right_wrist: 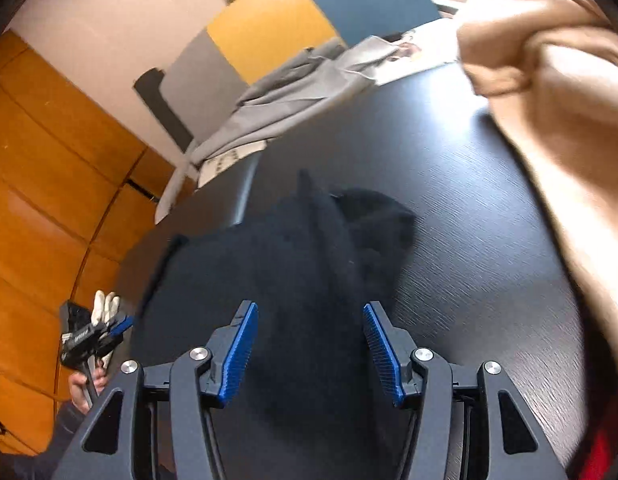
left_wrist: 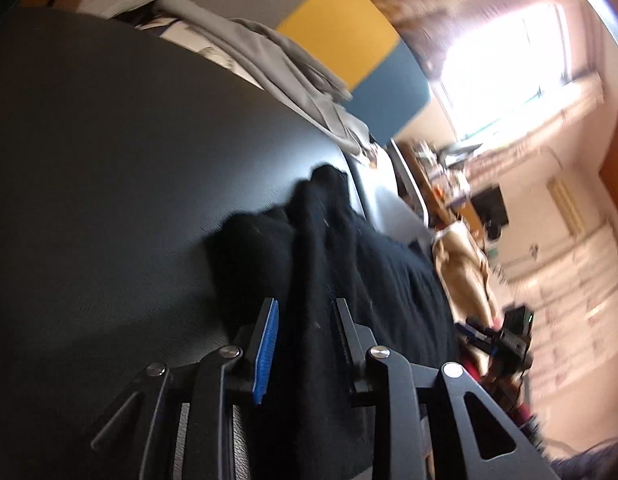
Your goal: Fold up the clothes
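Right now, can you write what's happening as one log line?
left gripper: around crumpled black cloth garment | right gripper: open above it | dark wood-grain table | grey garment: far edge

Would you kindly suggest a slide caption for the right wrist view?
Right gripper, jaws open, poised over a black garment on the dark table, with grey and tan clothes nearby.

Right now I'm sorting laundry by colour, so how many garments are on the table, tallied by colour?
Black: 1, the black garment, bunched in front of both grippers.
Grey: 1, the grey garment, at the far edge of the table.
Tan: 1, the tan garment, along the right side.
Total: 3
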The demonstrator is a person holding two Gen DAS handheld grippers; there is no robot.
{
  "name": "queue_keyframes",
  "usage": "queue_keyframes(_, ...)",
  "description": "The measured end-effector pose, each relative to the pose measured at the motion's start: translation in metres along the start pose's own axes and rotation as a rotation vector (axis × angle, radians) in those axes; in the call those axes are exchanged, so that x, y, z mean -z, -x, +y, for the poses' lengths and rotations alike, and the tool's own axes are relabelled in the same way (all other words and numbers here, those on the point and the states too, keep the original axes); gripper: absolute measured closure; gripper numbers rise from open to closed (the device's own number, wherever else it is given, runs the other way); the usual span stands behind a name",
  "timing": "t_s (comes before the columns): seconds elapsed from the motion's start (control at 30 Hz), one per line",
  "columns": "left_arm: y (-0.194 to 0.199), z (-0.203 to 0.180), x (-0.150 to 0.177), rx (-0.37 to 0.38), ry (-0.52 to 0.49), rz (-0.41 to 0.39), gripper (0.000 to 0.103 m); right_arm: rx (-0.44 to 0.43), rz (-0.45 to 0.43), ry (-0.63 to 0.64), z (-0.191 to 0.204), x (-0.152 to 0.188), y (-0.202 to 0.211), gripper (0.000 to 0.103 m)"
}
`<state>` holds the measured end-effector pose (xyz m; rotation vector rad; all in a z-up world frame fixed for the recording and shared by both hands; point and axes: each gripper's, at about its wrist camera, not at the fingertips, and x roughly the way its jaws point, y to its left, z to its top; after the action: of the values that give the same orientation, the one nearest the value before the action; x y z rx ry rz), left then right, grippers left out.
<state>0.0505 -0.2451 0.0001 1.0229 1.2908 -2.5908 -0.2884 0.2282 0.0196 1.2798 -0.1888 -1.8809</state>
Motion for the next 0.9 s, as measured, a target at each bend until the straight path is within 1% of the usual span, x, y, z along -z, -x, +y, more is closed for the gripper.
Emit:
queue_keyframes(0.1,-0.013,-0.014,0.004,-0.022,-0.05,0.029,0.075,0.028,0.014,0.002,-0.005,0.004,-0.002,0.05)
queue_keyframes(0.2,-0.023,-0.024,0.007,-0.088,-0.108,0.051,0.075,0.072,0.051,0.032,-0.004,0.011,-0.009,0.056)
queue_keyframes(0.23,-0.024,-0.027,0.007,-0.104,-0.127,0.055,0.076,0.094,0.069,0.046,-0.002,0.012,-0.013,0.063)
queue_keyframes(0.27,-0.026,-0.031,0.007,-0.135,-0.145,0.062,0.082,0.117,0.084,0.063,0.0,0.013,-0.017,0.08)
queue_keyframes(0.3,-0.026,-0.034,0.007,-0.158,-0.158,0.066,0.098,0.143,0.095,0.084,0.003,0.013,-0.021,0.087)
queue_keyframes(0.33,-0.021,-0.035,0.007,-0.156,-0.155,0.059,0.098,0.167,0.1,0.107,0.007,0.014,-0.023,0.089)
queue_keyframes(0.37,-0.016,-0.036,0.006,-0.155,-0.151,0.052,0.099,0.189,0.097,0.134,0.011,0.014,-0.022,0.093)
queue_keyframes(0.43,-0.006,-0.039,0.006,-0.147,-0.143,0.036,0.1,0.219,0.081,0.187,0.022,0.013,-0.013,0.099)
queue_keyframes(0.47,0.003,-0.039,0.007,-0.126,-0.129,0.024,0.1,0.226,0.066,0.209,0.027,0.012,-0.005,0.099)
queue_keyframes(0.53,0.019,-0.04,0.011,-0.087,-0.102,0.003,0.1,0.227,0.033,0.212,0.03,0.013,0.014,0.099)
queue_keyframes(0.57,0.024,-0.036,0.014,-0.086,-0.089,0.006,0.1,0.226,0.023,0.206,0.029,0.014,0.022,0.099)
queue_keyframes(0.63,0.023,-0.028,0.02,-0.115,-0.076,0.018,0.1,0.243,0.031,0.191,0.024,0.019,0.024,0.099)
queue_keyframes(0.67,0.018,-0.023,0.022,-0.118,-0.062,0.03,0.099,0.251,0.043,0.175,0.017,0.022,0.02,0.099)
queue_keyframes(0.73,0.006,-0.015,0.025,-0.149,-0.035,0.06,0.098,0.241,0.064,0.123,-0.001,0.029,0.01,0.099)
queue_keyframes(0.77,0.001,-0.012,0.029,-0.159,-0.03,0.075,0.095,0.237,0.066,0.106,-0.006,0.03,0.005,0.099)
queue_keyframes(0.8,-0.003,-0.009,0.032,-0.166,-0.024,0.087,0.094,0.23,0.063,0.09,-0.01,0.031,0.0,0.099)
queue_keyframes(0.87,0.001,-0.007,0.035,-0.161,-0.012,0.085,0.094,0.224,0.056,0.074,-0.013,0.032,-0.002,0.098)
queue_keyframes(0.9,0.005,-0.006,0.034,-0.167,-0.003,0.077,0.091,0.224,0.053,0.069,-0.014,0.032,-0.002,0.098)
